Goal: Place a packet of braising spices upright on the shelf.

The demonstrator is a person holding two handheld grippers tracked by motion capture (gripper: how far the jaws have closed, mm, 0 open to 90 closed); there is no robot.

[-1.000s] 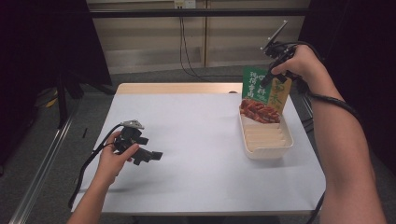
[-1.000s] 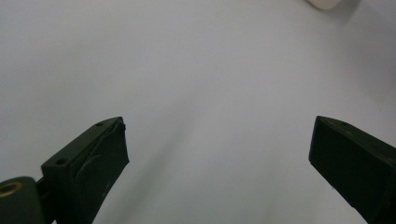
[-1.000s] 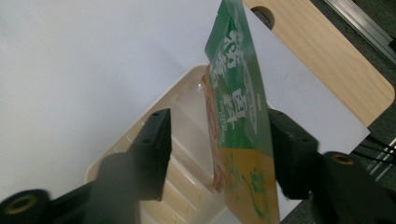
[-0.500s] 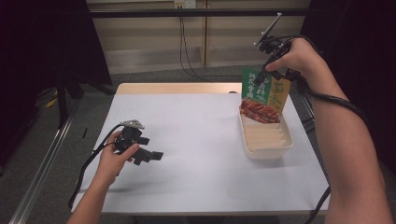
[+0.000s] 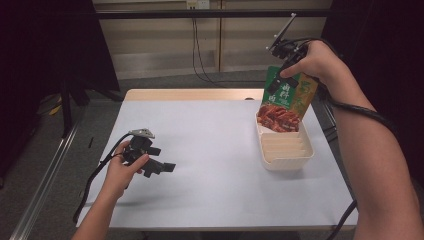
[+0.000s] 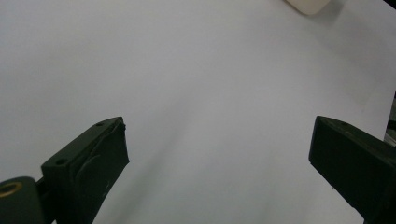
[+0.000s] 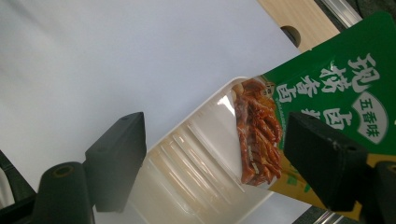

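One green snack pouch (image 5: 286, 99) is standing tilted in one white tray (image 5: 284, 146) at three o'clock on the worktop (image 5: 210, 145). The right hand-held gripper (image 5: 278, 84), jaws apart, is hovering against it. The left hand-held gripper (image 5: 159, 168) is gaping wide at eight o'clock.

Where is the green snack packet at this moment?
In the high view, the green snack packet stands tilted at the table's far right, its lower end in the white tray.

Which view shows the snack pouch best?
Right gripper view: the snack pouch is close, its print and food picture legible, its lower end in the white tray. High view shows it small and upright at the tray's far end, by the right claw. Left gripper view catches a tray corner.
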